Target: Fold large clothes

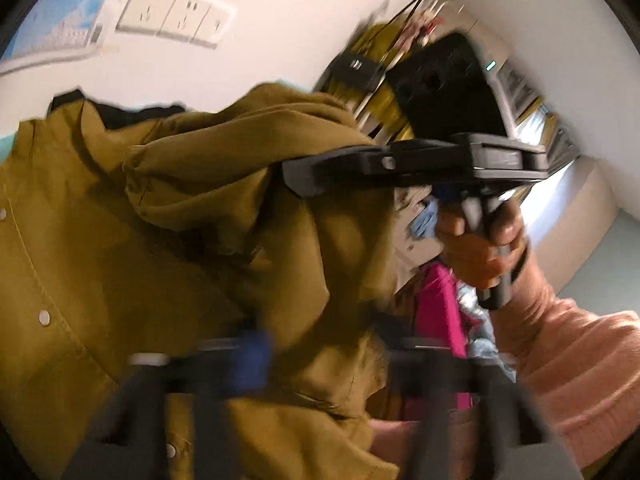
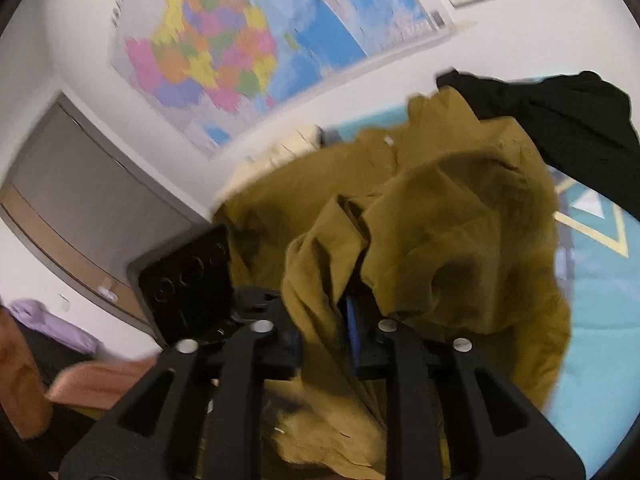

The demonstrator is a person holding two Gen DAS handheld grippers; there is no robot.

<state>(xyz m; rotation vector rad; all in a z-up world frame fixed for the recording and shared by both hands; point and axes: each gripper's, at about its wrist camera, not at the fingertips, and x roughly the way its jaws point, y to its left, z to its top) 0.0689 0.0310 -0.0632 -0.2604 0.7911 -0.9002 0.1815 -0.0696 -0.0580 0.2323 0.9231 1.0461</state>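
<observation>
Left hand-held gripper (image 1: 324,356): it is very blurry. Coat cloth lies between its two fingers, but I cannot tell if they squeeze it.
Right hand-held gripper (image 2: 324,336): its gap is narrow and a fold of the coat fills it. I cannot tell if the pads press on the fold.
Right hand (image 1: 480,248): it holds the black handle, so the tip pokes into the bunched cloth.
Mustard coat (image 1: 120,260): it has white snap buttons (image 1: 44,317). Most of it lies spread on the blue-green cover (image 2: 600,320). One part is bunched up high between the two tools.
Why it is held so: I think the raised part is being laid over the flat part to make a fold.
Black garment (image 2: 560,120): it lies just behind the coat, out of the way.
Wall map (image 2: 208,52): it is bright with many colours, but the words are too blurry to read.
Wall sockets (image 1: 176,16): they are plain white, with no writing I can see.
Brands or labels: I can read none on the coat or the tools.
</observation>
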